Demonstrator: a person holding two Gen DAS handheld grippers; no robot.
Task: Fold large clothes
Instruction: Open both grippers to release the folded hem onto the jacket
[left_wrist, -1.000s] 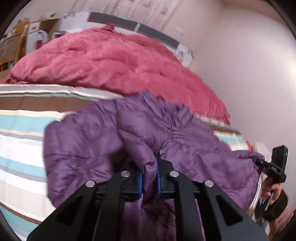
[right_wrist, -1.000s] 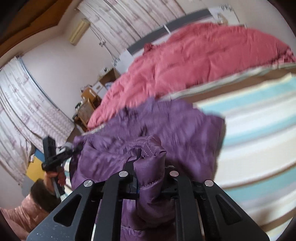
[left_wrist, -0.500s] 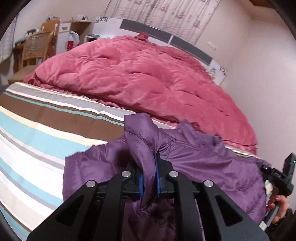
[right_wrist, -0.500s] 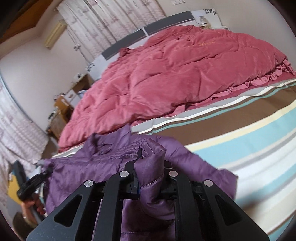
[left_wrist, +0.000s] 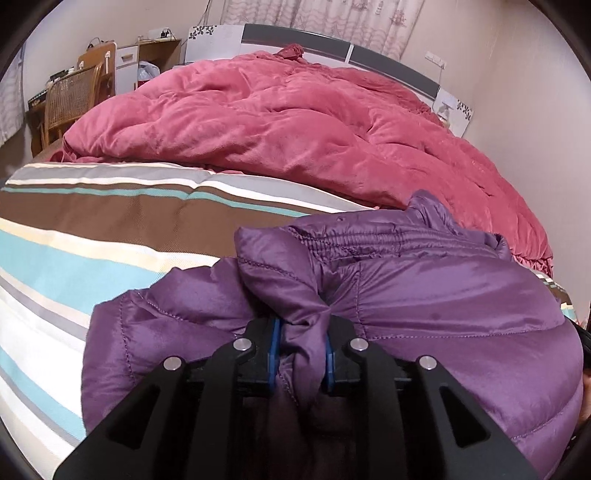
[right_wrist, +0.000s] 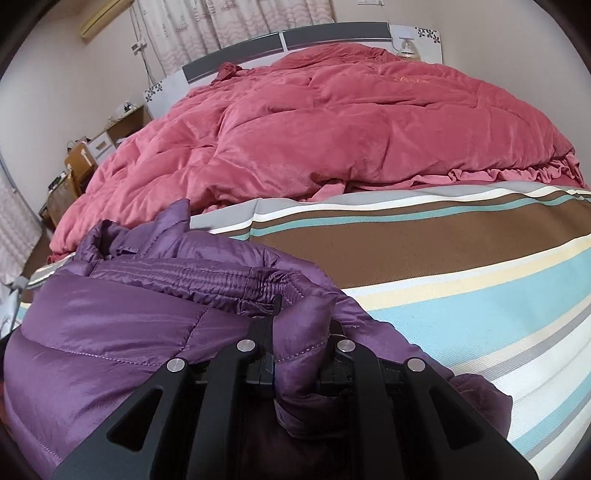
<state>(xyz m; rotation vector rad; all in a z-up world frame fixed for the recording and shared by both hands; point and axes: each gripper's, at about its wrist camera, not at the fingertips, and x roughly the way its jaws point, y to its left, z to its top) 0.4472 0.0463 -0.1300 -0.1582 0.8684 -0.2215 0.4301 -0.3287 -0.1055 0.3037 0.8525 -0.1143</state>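
A purple quilted puffer jacket (left_wrist: 461, 302) lies bunched on the near part of a striped bedsheet (left_wrist: 92, 229). My left gripper (left_wrist: 301, 350) is shut on a pinched fold of the jacket near its left end. In the right wrist view the same jacket (right_wrist: 110, 332) fills the lower left, and my right gripper (right_wrist: 301, 350) is shut on a puffy fold at its right end. The jacket's elastic gathered band (right_wrist: 177, 275) faces up between the two grips. The jacket's lower part is hidden under the grippers.
A rumpled pink-red duvet (left_wrist: 295, 122) covers the far half of the bed, touching the jacket's far edge. A headboard (left_wrist: 295, 37) and curtains stand behind. A wicker chair (left_wrist: 70, 99) and desk sit at the far left. A wall (left_wrist: 535, 110) runs along the right.
Both grippers, still shut on the jacket, have dropped low and pulled it toward the near edge. The jacket now lies more bunched, with its gathered band on top.
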